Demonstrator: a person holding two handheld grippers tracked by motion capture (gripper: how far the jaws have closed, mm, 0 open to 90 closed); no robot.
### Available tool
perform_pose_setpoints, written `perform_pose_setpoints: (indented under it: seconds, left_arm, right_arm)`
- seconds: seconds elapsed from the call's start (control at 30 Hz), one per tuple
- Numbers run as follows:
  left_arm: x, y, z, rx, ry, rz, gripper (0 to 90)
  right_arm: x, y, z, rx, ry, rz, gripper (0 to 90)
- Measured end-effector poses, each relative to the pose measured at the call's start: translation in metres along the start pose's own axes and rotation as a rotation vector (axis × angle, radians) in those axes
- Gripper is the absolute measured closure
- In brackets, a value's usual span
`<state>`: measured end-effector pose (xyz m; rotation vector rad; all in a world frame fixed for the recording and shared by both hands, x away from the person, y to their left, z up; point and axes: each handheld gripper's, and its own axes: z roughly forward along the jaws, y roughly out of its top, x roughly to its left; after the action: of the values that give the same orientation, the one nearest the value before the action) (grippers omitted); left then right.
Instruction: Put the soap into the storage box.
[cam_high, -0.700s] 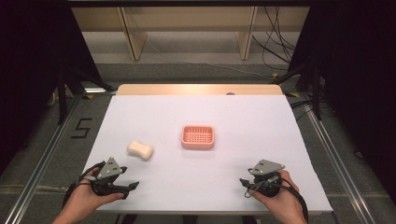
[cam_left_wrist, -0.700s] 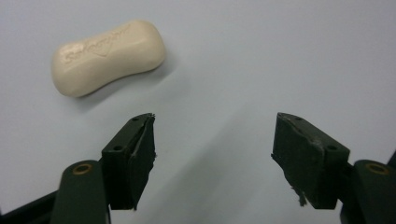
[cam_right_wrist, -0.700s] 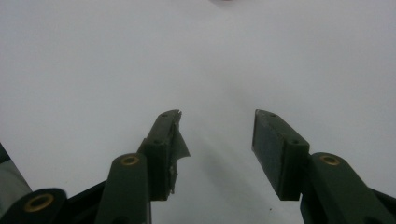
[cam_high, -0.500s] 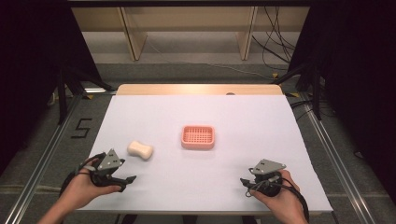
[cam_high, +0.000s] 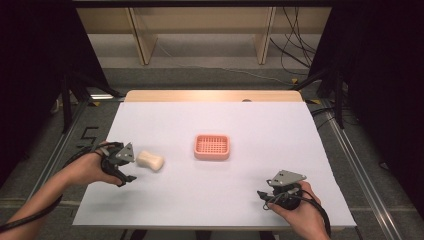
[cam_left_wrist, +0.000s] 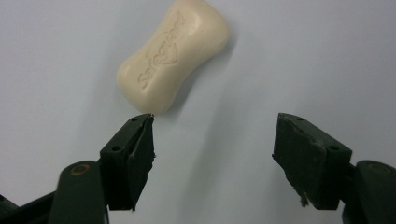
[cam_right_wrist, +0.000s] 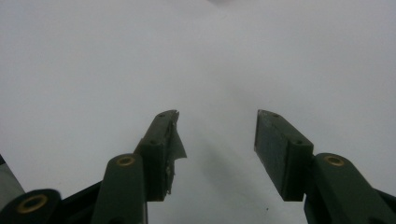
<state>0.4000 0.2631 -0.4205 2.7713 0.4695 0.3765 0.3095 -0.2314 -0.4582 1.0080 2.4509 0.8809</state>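
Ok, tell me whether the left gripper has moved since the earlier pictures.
Yes. The left gripper has gone up the table and inward, from the near edge to just beside the soap, jaws open; the soap kept its place left of the dish.

Item: cream soap bar (cam_left_wrist: 173, 55), waisted shape, embossed lettering facing up, lying flat and slanted on the white desk (cam_left_wrist: 303, 56). Left tool (cam_left_wrist: 212, 123): two black jaws rising from the bottom edge, standing wide apart with bare desk showing between them. The left-hand jaw's tip is sitting just at the bar's near end; whether it is touching is unclear.
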Motion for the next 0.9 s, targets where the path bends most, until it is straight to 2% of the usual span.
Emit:
perform_pose_setpoints:
  seconds: [0.1, 0.13, 0.2, 0.23, 0.3, 0.37, 0.47, 0.53, 0.57, 0.63, 0.73, 0.83, 0.9]
  left_arm:
    - [0.009, 0.007, 0.004, 0.017, -0.002, 0.012, 28.5]
    - [0.012, 0.009, 0.004, 0.035, -0.005, 0.032, 28.4]
    - [0.017, 0.012, 0.007, 0.036, -0.006, 0.042, 27.9]
    - [0.02, 0.016, 0.009, 0.053, -0.014, 0.052, 27.9]
    - [0.022, 0.018, 0.01, 0.059, -0.015, 0.057, 27.8]
    - [0.03, 0.024, 0.014, 0.066, -0.012, 0.091, 26.8]
    - [0.033, 0.027, 0.016, 0.068, -0.02, 0.099, 26.5]
    - [0.037, 0.03, 0.019, 0.066, -0.024, 0.123, 26.5]
    - [0.037, 0.031, 0.02, 0.068, -0.031, 0.117, 26.4]
    - [0.04, 0.035, 0.022, 0.068, -0.028, 0.144, 26.1]
    - [0.042, 0.039, 0.026, 0.071, -0.046, 0.158, 25.6]
    - [0.045, 0.042, 0.03, 0.08, -0.048, 0.171, 25.9]
    - [0.046, 0.043, 0.033, 0.096, -0.06, 0.193, 25.9]
  right_arm:
    - [0.001, 0.0, 0.002, -0.005, 0.004, 0.005, 49.8]
    - [0.002, -0.001, 0.002, -0.004, -0.003, 0.013, 49.8]
    - [0.002, 0.0, 0.001, 0.002, 0.002, 0.016, 49.8]
    - [0.001, 0.001, 0.001, 0.001, 0.007, -0.003, 49.7]
    - [0.001, 0.001, 0.002, -0.004, 0.005, -0.009, 49.7]
    - [0.002, 0.001, 0.002, -0.012, 0.005, -0.009, 49.6]
    - [0.002, 0.002, 0.002, -0.013, 0.009, -0.01, 49.4]
    - [0.002, 0.002, 0.001, -0.016, 0.008, -0.006, 48.9]
    - [0.003, 0.002, 0.0, -0.019, 0.005, -0.003, 48.8]
    - [0.003, 0.003, -0.001, -0.032, -0.003, -0.003, 48.7]
    - [0.003, 0.003, -0.003, -0.038, 0.0, -0.003, 48.5]
    - [0.002, 0.003, -0.003, -0.035, 0.0, -0.007, 48.3]
    - [0.003, 0.003, -0.002, -0.041, -0.003, -0.002, 48.2]
